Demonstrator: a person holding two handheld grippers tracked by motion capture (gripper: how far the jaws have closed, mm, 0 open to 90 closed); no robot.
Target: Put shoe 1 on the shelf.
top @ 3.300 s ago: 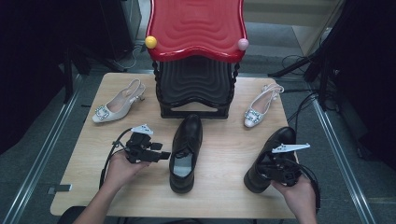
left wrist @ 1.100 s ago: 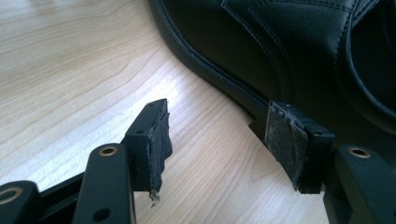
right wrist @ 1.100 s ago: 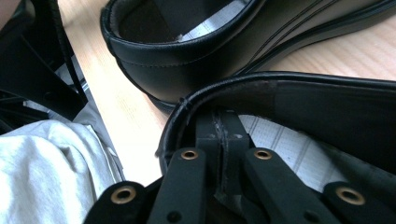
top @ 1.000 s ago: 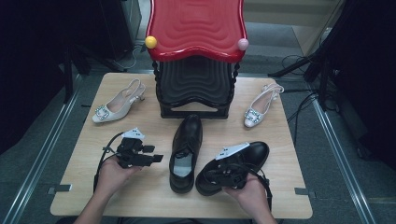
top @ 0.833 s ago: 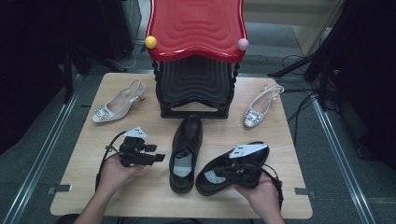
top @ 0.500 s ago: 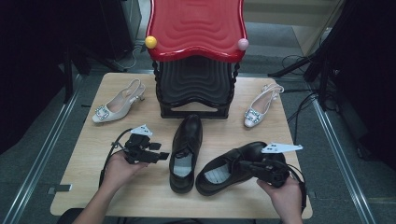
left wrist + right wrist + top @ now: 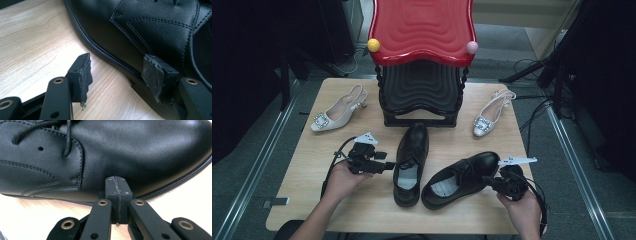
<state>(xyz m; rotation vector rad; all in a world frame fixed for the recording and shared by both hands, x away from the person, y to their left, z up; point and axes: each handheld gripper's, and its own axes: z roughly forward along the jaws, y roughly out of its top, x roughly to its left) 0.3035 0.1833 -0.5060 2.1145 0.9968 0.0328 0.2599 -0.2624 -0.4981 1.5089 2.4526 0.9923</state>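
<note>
Two grippers lie low on the wooden desk (image 7: 312, 165): left gripper (image 7: 120, 75) fingers parted beside a glossy black shoe (image 7: 140, 30); right gripper (image 7: 116, 195) fingers closed, empty.

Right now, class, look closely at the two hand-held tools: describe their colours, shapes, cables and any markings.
Both are black. The left tool and right tool each carry a pale grey three-cornered plate on top and trail a black cable. Each has two flat black linkage arms with brass-coloured rivets, ending in blocky jaws faced with worn dark pads. No printed markings are visible. No sleeves show on the forearms.
</note>
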